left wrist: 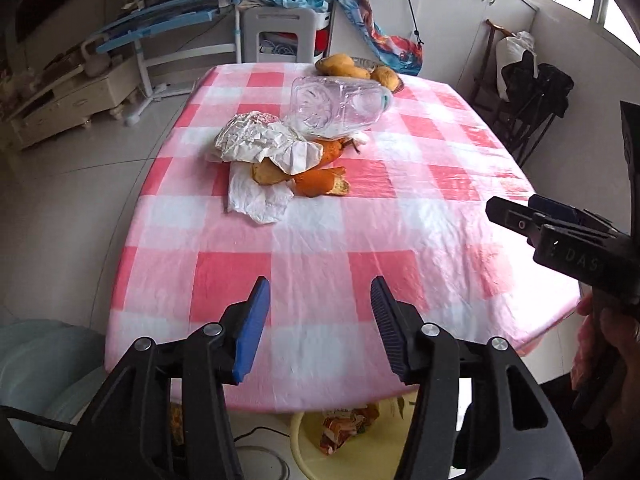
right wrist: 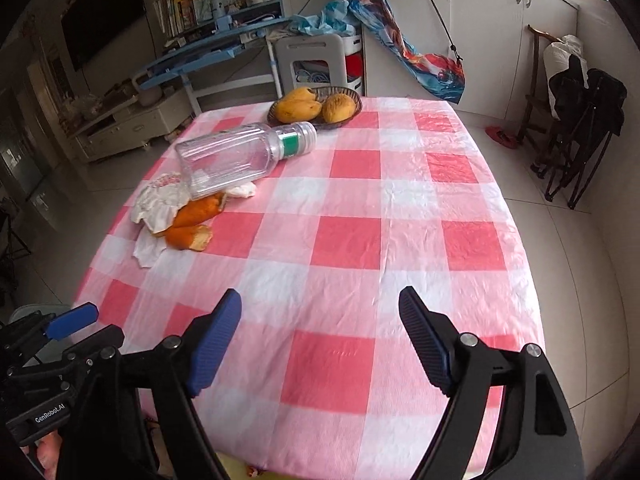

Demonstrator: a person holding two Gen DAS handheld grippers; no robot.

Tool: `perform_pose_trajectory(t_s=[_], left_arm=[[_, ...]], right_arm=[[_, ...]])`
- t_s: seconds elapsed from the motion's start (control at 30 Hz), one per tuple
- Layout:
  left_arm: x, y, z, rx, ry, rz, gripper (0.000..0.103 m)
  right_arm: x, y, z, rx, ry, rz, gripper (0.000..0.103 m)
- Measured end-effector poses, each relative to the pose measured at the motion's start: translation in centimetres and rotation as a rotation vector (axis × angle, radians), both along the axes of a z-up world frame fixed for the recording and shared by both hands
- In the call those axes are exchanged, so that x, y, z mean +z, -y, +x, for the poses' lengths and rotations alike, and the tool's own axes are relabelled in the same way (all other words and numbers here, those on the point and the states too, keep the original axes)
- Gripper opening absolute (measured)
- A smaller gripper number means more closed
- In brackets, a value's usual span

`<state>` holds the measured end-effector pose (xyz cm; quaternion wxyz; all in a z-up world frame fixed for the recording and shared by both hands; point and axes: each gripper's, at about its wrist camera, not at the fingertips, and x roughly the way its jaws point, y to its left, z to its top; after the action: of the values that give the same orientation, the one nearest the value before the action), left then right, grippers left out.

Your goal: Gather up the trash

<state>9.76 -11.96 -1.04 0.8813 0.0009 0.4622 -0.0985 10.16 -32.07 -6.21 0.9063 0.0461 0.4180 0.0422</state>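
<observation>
A pile of trash lies on the pink checked table (left wrist: 360, 240): an empty clear plastic bottle (left wrist: 340, 106) on its side, crumpled white paper (left wrist: 260, 140), a white tissue (left wrist: 256, 198) and orange peels (left wrist: 320, 182). The same bottle (right wrist: 240, 156), paper (right wrist: 160, 200) and peels (right wrist: 190, 228) show at the left in the right wrist view. My left gripper (left wrist: 320, 300) is open and empty above the table's near edge. My right gripper (right wrist: 320, 312) is open and empty, also over the near part of the table; it shows in the left wrist view (left wrist: 516, 212).
A dark basket of mangoes (right wrist: 312, 108) stands at the table's far edge. A yellow bin (left wrist: 344, 440) with wrappers sits on the floor under the near edge. A pale stool (left wrist: 36, 364) is at the left. Shelves, a chair and cabinets stand behind.
</observation>
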Motion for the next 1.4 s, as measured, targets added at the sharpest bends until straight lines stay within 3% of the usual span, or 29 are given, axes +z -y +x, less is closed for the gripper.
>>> perform_pose_trajectory(t_s=[0.1, 0.17, 0.23, 0.3, 0.4, 0.63, 1.4], left_arm=[[-1.4, -0.6, 4.2, 0.014, -0.019, -0.011, 0.050], [-2.2, -0.5, 7.0, 0.011, -0.021, -0.008, 0.056], [-3.0, -0.2, 9.3, 0.018, -0.032, 0.005, 0.070], [-3.3, 0.3, 11.2, 0.015, -0.001, 0.013, 0.084], [-3.7, 1.3, 13.0, 0.018, 0.003, 0.054, 0.096], [-4.1, 3.0, 16.7, 0.008, 0.018, 0.116, 0.096], [-4.1, 2.8, 16.6, 0.014, 0.017, 0.115, 0.096]], right_arm=[[-1.5, 0.6, 3.4, -0.031, -0.041, 0.015, 0.078], [-2.4, 0.7, 5.6, -0.040, -0.052, -0.005, 0.082], [-3.6, 0.5, 7.8, -0.026, -0.072, -0.027, 0.086], [-4.2, -0.2, 9.0, 0.009, -0.054, -0.064, 0.098], [-4.1, -1.2, 10.6, 0.017, -0.055, -0.085, 0.097], [-4.0, -1.0, 13.2, -0.019, -0.053, -0.099, 0.097], [-4.0, -1.1, 13.0, -0.022, -0.055, -0.102, 0.097]])
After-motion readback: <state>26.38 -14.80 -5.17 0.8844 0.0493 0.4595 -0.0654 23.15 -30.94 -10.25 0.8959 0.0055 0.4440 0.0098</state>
